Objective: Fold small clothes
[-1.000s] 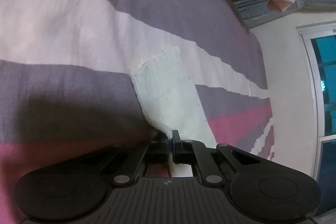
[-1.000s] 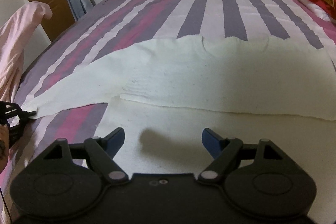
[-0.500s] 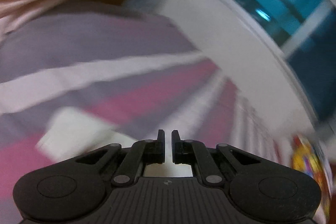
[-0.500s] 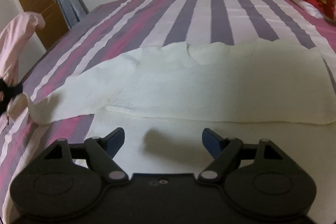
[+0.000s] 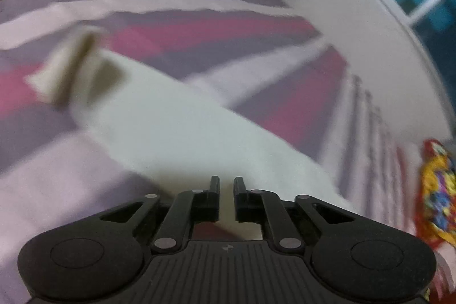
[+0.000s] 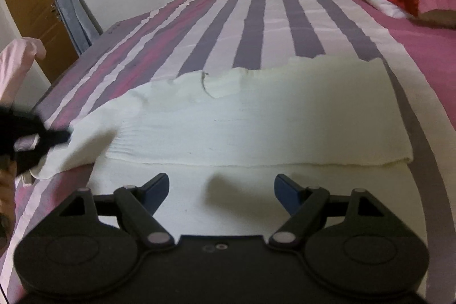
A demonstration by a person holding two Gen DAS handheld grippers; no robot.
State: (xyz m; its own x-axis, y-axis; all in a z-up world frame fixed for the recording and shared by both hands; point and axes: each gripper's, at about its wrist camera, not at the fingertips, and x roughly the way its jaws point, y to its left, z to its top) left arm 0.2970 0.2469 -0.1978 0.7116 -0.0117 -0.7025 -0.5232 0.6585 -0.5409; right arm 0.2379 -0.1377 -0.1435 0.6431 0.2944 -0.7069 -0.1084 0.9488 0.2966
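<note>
White garment point(image 6: 256, 116) lies folded lengthwise across the striped bed point(image 6: 256, 19), its long folded edge nearest the right gripper point(image 6: 221, 185), whose fingers stand wide and empty, while the left gripper point(image 5: 226, 184), fingers opening with nothing between them, hovers over the garment's loose left end, bare bedsheet beyond.

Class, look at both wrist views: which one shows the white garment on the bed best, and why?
The right wrist view: the white garment lies sharp and nearly whole across the striped bed, its folded edge clear. The left wrist view shows only one blurred strip of it running off past the left gripper.
</note>
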